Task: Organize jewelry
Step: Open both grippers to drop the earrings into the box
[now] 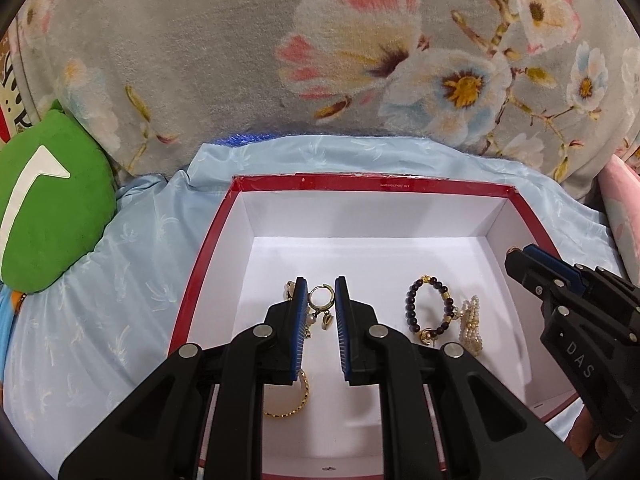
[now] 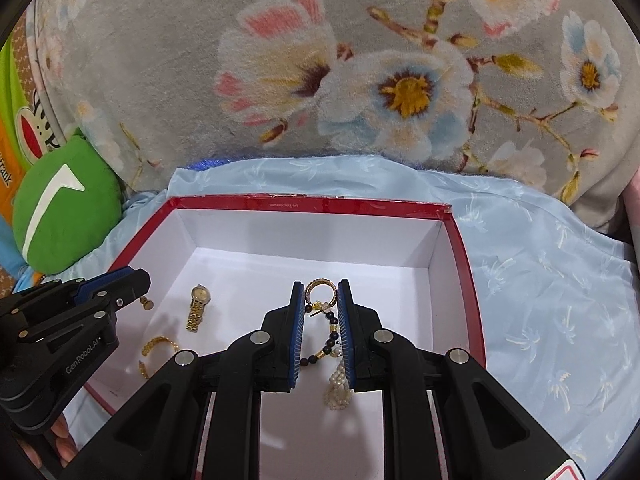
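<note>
A red box (image 1: 372, 184) with a white inside sits on a pale blue sheet (image 1: 140, 260). Behind it lies a grey flowered blanket (image 1: 200, 60), and a green cushion (image 1: 48, 208) lies off to the left. Both claws hang over the open box, tilted down towards its floor.

The left claw (image 1: 321, 285) is clenched to a narrow gap on a charm earring (image 1: 320, 298). The earring's small hoop spans the space between the blue pads, and its charms dangle below. Just beyond the left finger a gold watch (image 2: 198, 308) lies flat on the box floor. A gold chain bracelet (image 2: 160, 342) lies nearer the camera on the same side.

The right claw (image 2: 320, 285) is over the right half of the box. It is also clenched almost shut, on a gold hoop (image 2: 320, 283) that fits between its pads at the tips. Beneath it on the floor rest a dark bead bracelet (image 1: 412, 304) with gold spacers and a bundle of pearl strands (image 1: 472, 328). The two lie just beside each other near the right wall. Part of the bead bracelet shows through the gap between the right fingers.

At the lower left of the right wrist view, a person's fingers (image 2: 60, 444) grip the handle of the left claw.
</note>
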`<action>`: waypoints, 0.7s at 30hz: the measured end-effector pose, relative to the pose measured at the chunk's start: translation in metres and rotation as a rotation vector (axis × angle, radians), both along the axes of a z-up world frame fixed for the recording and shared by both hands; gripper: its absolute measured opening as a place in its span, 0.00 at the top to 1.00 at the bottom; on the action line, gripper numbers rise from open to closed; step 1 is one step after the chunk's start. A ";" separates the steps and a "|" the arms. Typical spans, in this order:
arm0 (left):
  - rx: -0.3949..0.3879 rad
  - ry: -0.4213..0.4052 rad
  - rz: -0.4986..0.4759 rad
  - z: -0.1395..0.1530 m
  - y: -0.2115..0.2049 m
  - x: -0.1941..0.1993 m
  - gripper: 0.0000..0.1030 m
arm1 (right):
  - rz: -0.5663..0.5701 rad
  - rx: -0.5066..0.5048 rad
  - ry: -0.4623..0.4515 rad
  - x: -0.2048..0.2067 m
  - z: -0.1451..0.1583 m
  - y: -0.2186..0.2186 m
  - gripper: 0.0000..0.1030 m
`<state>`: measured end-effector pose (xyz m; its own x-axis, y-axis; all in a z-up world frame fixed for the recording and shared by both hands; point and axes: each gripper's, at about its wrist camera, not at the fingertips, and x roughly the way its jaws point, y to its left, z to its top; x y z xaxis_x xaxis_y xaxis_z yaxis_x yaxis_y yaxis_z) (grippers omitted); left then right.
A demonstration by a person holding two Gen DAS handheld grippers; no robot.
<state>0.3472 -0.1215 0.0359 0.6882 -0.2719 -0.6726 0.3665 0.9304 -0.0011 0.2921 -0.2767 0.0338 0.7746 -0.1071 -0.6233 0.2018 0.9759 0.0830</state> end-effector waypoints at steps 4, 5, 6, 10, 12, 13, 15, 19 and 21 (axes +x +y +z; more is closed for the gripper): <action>0.002 0.006 0.002 -0.003 -0.004 0.005 0.87 | -0.007 0.001 0.008 0.005 -0.005 -0.003 0.85; 0.002 0.007 0.000 -0.003 -0.004 0.006 0.87 | -0.009 -0.002 0.010 0.006 -0.006 -0.003 0.85; 0.003 0.007 0.001 -0.004 -0.005 0.007 0.87 | -0.011 -0.007 0.013 0.007 -0.007 -0.003 0.85; 0.000 0.007 0.000 -0.006 -0.006 0.008 0.86 | -0.012 -0.017 0.009 0.008 -0.010 -0.003 0.84; -0.003 0.015 0.002 -0.008 -0.007 0.010 0.85 | -0.011 -0.015 0.005 0.009 -0.011 -0.004 0.83; -0.003 0.021 0.011 -0.009 -0.007 0.011 0.82 | -0.012 -0.010 0.006 0.009 -0.012 -0.004 0.82; -0.008 0.029 0.032 -0.012 -0.004 0.014 0.57 | -0.011 -0.003 0.006 0.009 -0.013 -0.005 0.80; -0.021 0.028 0.054 -0.012 0.002 0.015 0.49 | -0.020 -0.004 0.003 0.008 -0.014 -0.006 0.77; -0.022 0.024 0.058 -0.011 0.003 0.014 0.49 | -0.024 -0.001 0.000 0.007 -0.013 -0.007 0.76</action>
<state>0.3613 -0.1180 0.0248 0.6869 -0.2468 -0.6836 0.3112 0.9499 -0.0301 0.2986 -0.2836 0.0206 0.7718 -0.1263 -0.6232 0.2254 0.9708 0.0824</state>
